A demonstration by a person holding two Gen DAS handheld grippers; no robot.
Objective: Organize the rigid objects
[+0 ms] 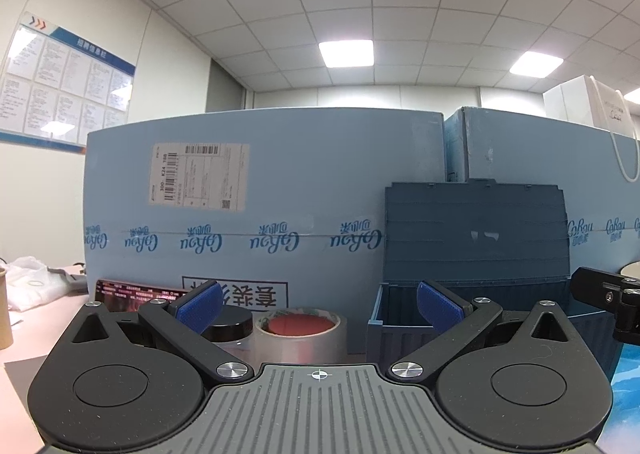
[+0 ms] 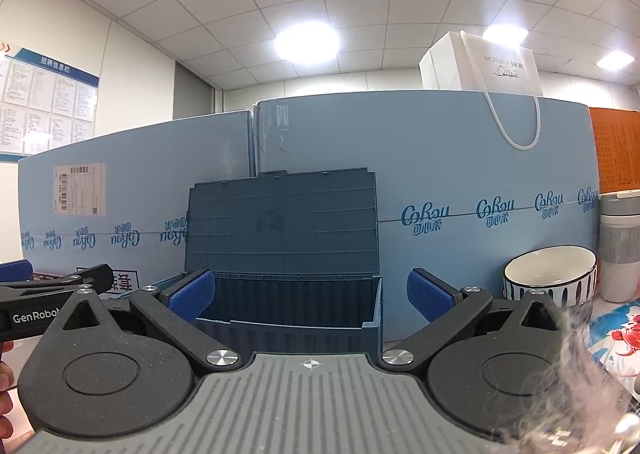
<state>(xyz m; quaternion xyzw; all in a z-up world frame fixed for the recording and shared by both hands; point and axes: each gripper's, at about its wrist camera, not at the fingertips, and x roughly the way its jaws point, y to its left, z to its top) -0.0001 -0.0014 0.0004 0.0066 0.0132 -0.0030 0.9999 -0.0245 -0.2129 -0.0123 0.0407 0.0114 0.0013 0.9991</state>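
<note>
A dark blue storage box (image 2: pixel 286 324) stands open, its lid (image 2: pixel 282 220) leaning back against the blue cartons; it also shows in the left wrist view (image 1: pixel 404 328). A roll of clear tape (image 1: pixel 298 336) and a black-lidded jar (image 1: pixel 230 328) sit left of the box. My left gripper (image 1: pixel 319 304) is open and empty, just in front of the tape roll. My right gripper (image 2: pixel 311 292) is open and empty, facing the box's open mouth.
Large light blue cartons (image 1: pixel 240 206) wall off the back. A striped white bowl (image 2: pixel 550 274) and a grey-white cup (image 2: pixel 620 250) stand right of the box. A white bag (image 2: pixel 486 60) sits on the cartons. A phone (image 1: pixel 136 294) and white plastic (image 1: pixel 30 280) lie left.
</note>
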